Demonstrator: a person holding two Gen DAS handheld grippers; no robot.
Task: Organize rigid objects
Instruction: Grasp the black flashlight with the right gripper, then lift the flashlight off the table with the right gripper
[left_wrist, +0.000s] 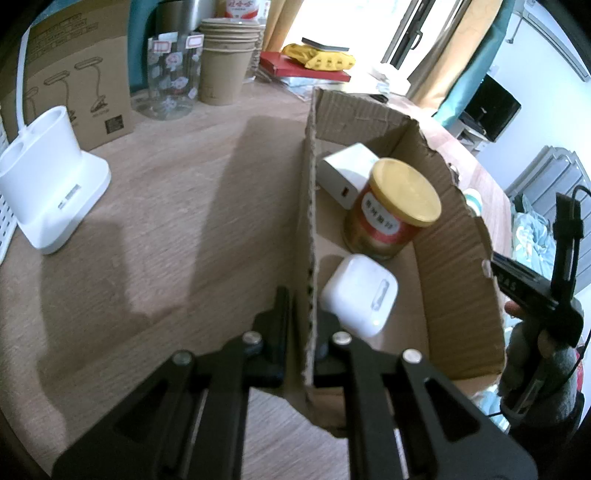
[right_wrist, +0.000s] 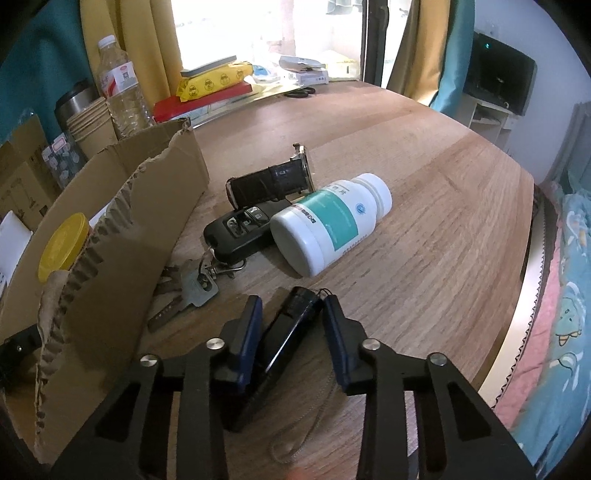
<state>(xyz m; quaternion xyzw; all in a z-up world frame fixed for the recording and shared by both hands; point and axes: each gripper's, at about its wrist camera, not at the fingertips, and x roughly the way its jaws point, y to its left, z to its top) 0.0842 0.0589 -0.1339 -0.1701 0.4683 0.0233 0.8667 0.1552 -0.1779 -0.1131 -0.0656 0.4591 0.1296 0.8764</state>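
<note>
The cardboard box (left_wrist: 458, 258) stood on the wooden table (left_wrist: 166, 221); inside it sat a yellow-lidded tin (left_wrist: 395, 208), a white charger (left_wrist: 349, 173) behind it, a white earbud case (left_wrist: 360, 295) in front; the left gripper (left_wrist: 308, 325) was clamped on the box's wall; outside the box, the right gripper (right_wrist: 291, 314) straddled a black flashlight (right_wrist: 284, 339), fingers apart, near the white bottle (right_wrist: 328, 225), car key (right_wrist: 240, 232) and watch (right_wrist: 273, 182).

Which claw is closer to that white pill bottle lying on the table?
Right. The right claw sits just in front of the white pill bottle, straddling a black flashlight. The left claw grips the cardboard box's wall, the box between them.
</note>
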